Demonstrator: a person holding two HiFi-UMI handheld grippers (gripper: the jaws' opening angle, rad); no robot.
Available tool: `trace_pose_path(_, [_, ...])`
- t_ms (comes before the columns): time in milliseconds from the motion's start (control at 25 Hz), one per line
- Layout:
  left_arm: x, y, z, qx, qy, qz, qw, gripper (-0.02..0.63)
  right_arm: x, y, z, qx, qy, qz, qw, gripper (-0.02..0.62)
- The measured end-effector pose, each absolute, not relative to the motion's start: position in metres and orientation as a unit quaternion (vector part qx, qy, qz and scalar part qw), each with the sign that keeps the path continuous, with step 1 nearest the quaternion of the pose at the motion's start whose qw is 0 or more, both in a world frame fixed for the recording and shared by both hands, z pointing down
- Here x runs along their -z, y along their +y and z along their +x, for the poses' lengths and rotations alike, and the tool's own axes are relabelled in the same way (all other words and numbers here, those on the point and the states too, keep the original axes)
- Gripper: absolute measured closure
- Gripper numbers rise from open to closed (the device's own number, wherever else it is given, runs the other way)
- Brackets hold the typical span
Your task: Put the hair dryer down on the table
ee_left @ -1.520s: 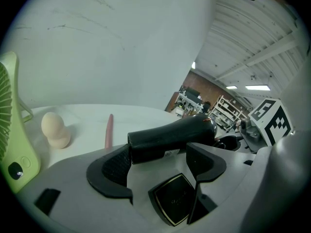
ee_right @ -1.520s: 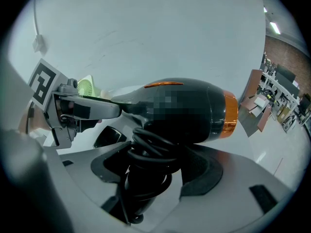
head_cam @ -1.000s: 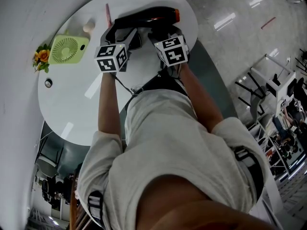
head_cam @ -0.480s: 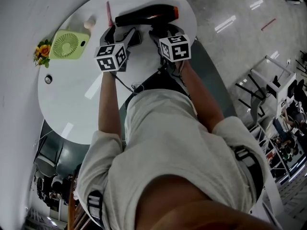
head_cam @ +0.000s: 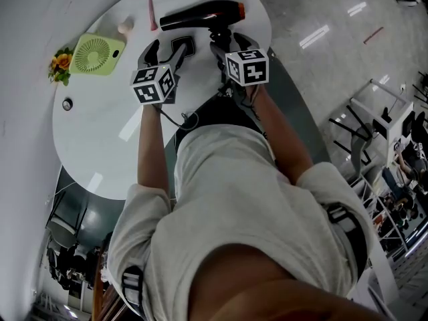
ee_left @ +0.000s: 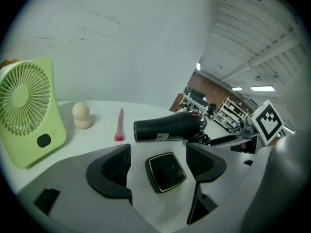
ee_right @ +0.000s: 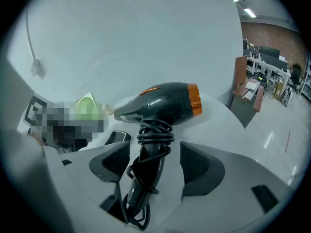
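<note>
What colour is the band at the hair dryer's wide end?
Orange band on the black hair dryer; clearest in the right gripper view.

One white round table [head_cam: 100, 139] is carrying the lot. One black hair dryer [head_cam: 200, 13] is lying on it, wearing one orange band [ee_right: 194, 100] at its rear and one cord [ee_right: 155, 130] wound round its handle. One green desk fan [head_cam: 97, 53] is standing there, along with one beige egg-shaped sponge [ee_left: 81, 115], one pink stick [ee_left: 119, 125] and one square black compact [ee_left: 166, 171]. One small bunch of flowers [head_cam: 60, 64] is sitting at the rim, and one dark round thing [head_cam: 67, 103], too small to identify, is lying near it. One person [head_cam: 234, 206] is showing, with two bare forearms [head_cam: 150, 139] reaching forward.
</note>
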State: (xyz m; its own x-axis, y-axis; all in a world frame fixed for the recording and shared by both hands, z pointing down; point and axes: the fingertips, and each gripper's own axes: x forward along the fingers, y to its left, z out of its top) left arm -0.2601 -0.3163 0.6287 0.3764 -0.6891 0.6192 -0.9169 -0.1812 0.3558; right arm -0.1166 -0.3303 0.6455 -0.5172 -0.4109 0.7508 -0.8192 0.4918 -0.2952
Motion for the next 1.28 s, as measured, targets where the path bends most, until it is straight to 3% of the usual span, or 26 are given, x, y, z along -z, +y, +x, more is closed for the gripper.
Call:
trace_pose_path(1120, [-0.593,-0.191,-0.188,-0.141,-0.551,0.748,0.343,0.241,-0.592,-0.225,-0.07,-0.302,-0.836,0.36,0.283,0.302])
trace_pose_path(1200, [-0.592,-0.183,-0.183,-0.142,-0.555,0.745,0.343,0.244,-0.588,-0.218,-0.069,-0.3,-0.839,0.358,0.281,0.325])
trace_pose_path(1280, [-0.589,-0.176,-0.181,-0.141,-0.564,0.739,0.341,0.295,-0.58,-0.212,-0.069,-0.29,-0.845,0.357,0.275,0.394])
